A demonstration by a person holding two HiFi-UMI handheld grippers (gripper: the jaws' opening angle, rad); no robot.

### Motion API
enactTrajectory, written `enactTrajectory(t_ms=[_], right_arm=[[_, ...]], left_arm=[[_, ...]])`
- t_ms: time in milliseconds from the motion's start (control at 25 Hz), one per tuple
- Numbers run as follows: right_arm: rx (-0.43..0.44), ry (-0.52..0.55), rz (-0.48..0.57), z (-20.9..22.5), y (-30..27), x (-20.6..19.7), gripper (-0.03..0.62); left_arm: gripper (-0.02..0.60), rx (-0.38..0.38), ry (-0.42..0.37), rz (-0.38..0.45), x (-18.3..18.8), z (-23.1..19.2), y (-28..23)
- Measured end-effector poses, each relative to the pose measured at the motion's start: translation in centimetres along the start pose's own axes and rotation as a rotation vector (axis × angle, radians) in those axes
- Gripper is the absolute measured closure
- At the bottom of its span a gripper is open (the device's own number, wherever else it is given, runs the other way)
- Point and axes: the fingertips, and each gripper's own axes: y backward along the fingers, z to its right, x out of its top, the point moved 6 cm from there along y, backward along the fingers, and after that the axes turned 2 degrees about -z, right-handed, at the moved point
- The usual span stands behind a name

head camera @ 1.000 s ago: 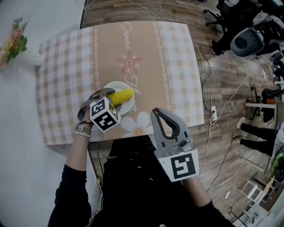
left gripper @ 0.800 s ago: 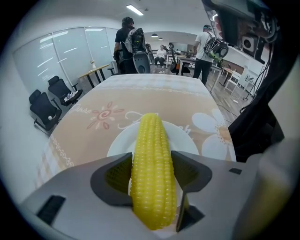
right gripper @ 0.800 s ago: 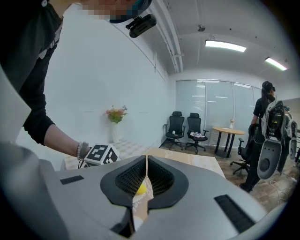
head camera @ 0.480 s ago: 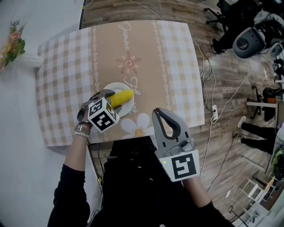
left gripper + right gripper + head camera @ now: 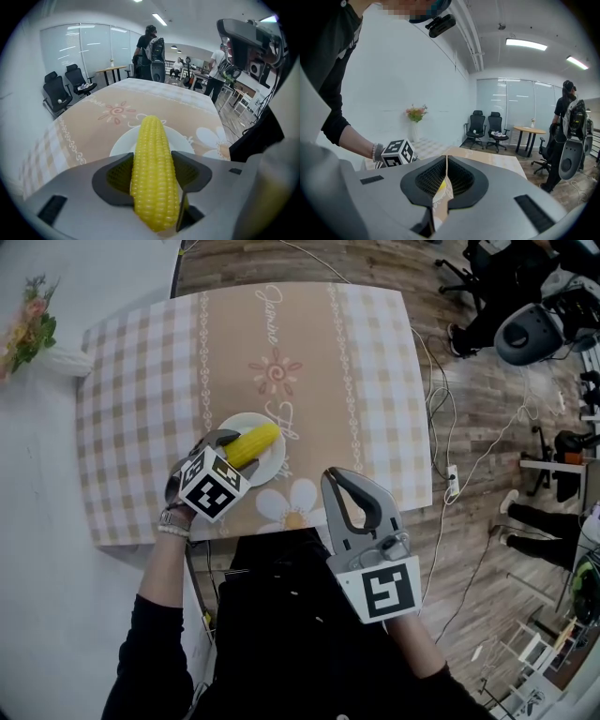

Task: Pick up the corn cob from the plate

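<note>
A yellow corn cob (image 5: 253, 442) lies lengthwise between the jaws of my left gripper (image 5: 232, 450), its far end over the white plate (image 5: 273, 470). In the left gripper view both pads press the corn cob (image 5: 152, 159) from the sides, with the plate (image 5: 185, 138) just beneath its tip. The left gripper (image 5: 153, 174) is shut on the cob. My right gripper (image 5: 339, 491) hangs at the table's near edge, to the right of the plate, with its jaws meeting and nothing between them. In the right gripper view, the right gripper (image 5: 446, 177) looks toward the left gripper's marker cube (image 5: 397, 153).
The table carries a beige checked cloth (image 5: 366, 381) with flower prints. A vase of flowers (image 5: 37, 338) stands beyond its left corner. Cables (image 5: 450, 465), office chairs and equipment (image 5: 525, 329) crowd the wooden floor on the right. People stand in the background of the gripper views.
The left gripper, holding the corn, has shifted slightly left and its marker cube has turned. The right gripper has stayed in place.
</note>
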Motion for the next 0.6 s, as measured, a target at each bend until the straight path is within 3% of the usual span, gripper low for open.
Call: enactTrajectory(t_ms=[600], right_arm=[[0.020, 0.036, 0.034, -0.5, 0.0, 1.5, 0.549]], left_arm=[[0.321, 0.054, 0.130, 0.124, 1.0, 0.1, 3.9]])
